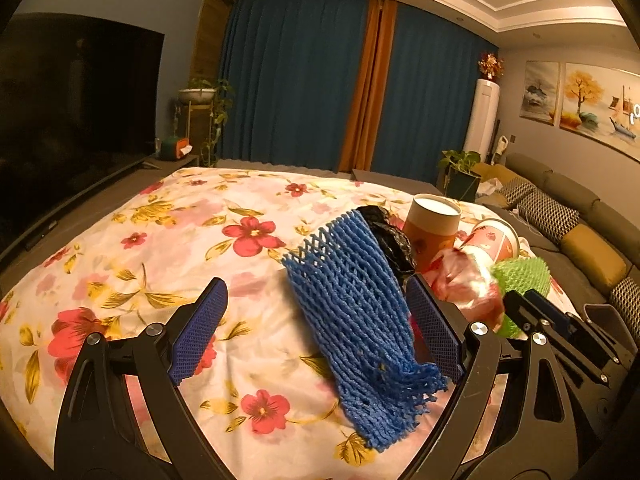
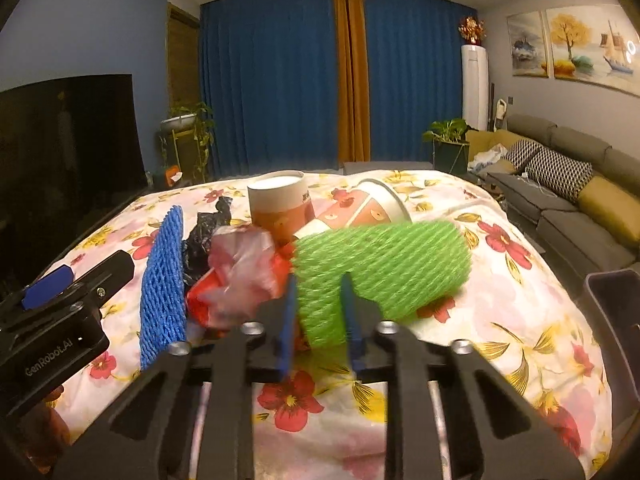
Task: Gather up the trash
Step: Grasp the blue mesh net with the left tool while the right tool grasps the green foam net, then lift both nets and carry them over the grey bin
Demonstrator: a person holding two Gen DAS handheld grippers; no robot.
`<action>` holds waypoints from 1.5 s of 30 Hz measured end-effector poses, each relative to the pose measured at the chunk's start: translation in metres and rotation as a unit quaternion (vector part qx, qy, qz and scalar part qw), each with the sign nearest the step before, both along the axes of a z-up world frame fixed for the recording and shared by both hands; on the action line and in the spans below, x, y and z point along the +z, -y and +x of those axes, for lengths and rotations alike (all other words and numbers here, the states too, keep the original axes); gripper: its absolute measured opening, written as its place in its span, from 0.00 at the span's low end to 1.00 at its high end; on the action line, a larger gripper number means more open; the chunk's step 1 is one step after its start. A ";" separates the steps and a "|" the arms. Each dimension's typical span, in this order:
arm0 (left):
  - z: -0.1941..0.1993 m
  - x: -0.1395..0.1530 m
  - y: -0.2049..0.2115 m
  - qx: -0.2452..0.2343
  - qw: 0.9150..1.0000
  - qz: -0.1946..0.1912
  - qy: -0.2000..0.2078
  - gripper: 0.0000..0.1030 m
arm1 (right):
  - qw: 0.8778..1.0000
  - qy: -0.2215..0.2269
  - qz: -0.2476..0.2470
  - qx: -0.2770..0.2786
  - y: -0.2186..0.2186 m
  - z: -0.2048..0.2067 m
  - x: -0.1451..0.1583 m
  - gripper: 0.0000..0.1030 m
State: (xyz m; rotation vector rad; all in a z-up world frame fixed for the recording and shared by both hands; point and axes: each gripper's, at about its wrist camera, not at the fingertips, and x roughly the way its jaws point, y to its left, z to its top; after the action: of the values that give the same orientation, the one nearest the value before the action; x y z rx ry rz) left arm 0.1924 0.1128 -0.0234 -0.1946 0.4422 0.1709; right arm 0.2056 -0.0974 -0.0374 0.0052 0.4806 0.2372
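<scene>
1. The left tongs (image 1: 316, 332) stand open around the blue foam net (image 1: 356, 320), which lies lengthwise toward the bed's (image 1: 160, 240) far edge.
2. The right tongs (image 2: 320, 308) pinch the green foam net (image 2: 384, 268), which lies crosswise.

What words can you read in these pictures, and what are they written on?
"GenRobot.AI": on the black body of the left gripper, seen from the right wrist camera.
Dark print near the rim of the upright paper cup: too small and blurred to read.
Marks on the tipped red cup: pattern only, no words readable.
</scene>
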 end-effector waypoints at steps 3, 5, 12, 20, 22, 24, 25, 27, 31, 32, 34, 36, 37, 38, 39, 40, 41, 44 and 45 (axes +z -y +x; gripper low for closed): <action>0.002 -0.001 0.001 -0.002 1.000 -0.003 -0.004 0.86 | 1.000 0.006 0.011 -0.007 0.006 -0.004 0.002 0.07; 0.005 -0.002 0.001 -0.005 1.000 -0.009 -0.009 0.86 | 1.000 0.012 0.019 -0.012 0.013 -0.008 0.005 0.05; 0.021 -0.009 0.006 -0.013 0.999 -0.014 -0.028 0.86 | 0.999 0.027 0.026 -0.022 0.026 -0.020 0.011 0.04; 0.041 -0.032 -0.002 -0.031 0.994 -0.054 -0.089 0.52 | 0.999 0.021 0.029 -0.017 0.030 -0.022 0.009 0.04; 0.045 -0.039 -0.008 -0.040 0.991 -0.077 -0.103 0.38 | 0.999 0.018 0.027 -0.016 0.030 -0.020 0.009 0.04; 0.046 -0.042 -0.011 -0.047 0.989 -0.094 -0.105 0.20 | 0.999 0.012 0.028 -0.018 0.032 -0.016 0.008 0.04; 0.045 -0.043 -0.012 -0.050 0.988 -0.100 -0.103 0.16 | 0.999 0.010 0.030 -0.019 0.033 -0.016 0.008 0.17; 0.043 -0.044 -0.015 -0.059 0.987 -0.116 -0.097 0.09 | 0.999 0.010 0.035 -0.023 0.035 -0.015 0.008 0.41; 0.030 -0.040 -0.018 -0.065 0.985 -0.136 -0.079 0.08 | 0.999 0.005 0.033 -0.028 0.037 -0.010 0.009 0.53; 0.026 -0.038 -0.018 -0.065 0.986 -0.135 -0.073 0.08 | 0.999 0.001 0.035 -0.029 0.039 -0.007 0.009 0.55; 0.014 -0.030 -0.021 -0.058 0.988 -0.129 -0.054 0.07 | 0.999 -0.004 0.036 -0.033 0.040 -0.002 0.008 0.57; 0.002 -0.024 -0.024 -0.049 0.990 -0.123 -0.038 0.07 | 0.998 -0.004 0.037 -0.042 0.041 0.004 0.009 0.65; -0.001 -0.021 -0.025 -0.045 0.991 -0.121 -0.033 0.07 | 0.998 -0.004 0.038 -0.044 0.041 0.008 0.009 0.67; -0.007 -0.016 -0.027 -0.040 0.992 -0.119 -0.024 0.07 | 0.998 -0.004 0.037 -0.047 0.041 0.011 0.010 0.70; -0.010 -0.013 -0.028 -0.038 0.992 -0.117 -0.019 0.07 | 0.998 -0.004 0.035 -0.051 0.040 0.015 0.010 0.72; -0.014 -0.010 -0.028 -0.037 0.993 -0.115 -0.012 0.07 | 0.998 -0.005 0.033 -0.053 0.039 0.018 0.010 0.74; -0.018 -0.007 -0.028 -0.036 0.993 -0.114 -0.006 0.07 | 0.998 -0.007 0.030 -0.055 0.038 0.023 0.009 0.74; -0.024 0.001 -0.022 -0.035 0.994 -0.100 0.006 0.07 | 0.997 -0.027 0.031 -0.059 0.035 0.040 0.004 0.74; -0.024 0.002 -0.020 -0.035 0.995 -0.097 0.008 0.07 | 0.997 -0.033 0.031 -0.060 0.035 0.044 0.002 0.74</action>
State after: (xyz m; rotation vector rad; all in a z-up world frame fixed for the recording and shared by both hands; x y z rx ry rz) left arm 0.1679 0.1329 -0.0211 -0.3698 0.4491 0.0582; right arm 0.2494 -0.1327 -0.0358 0.1021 0.5361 0.1335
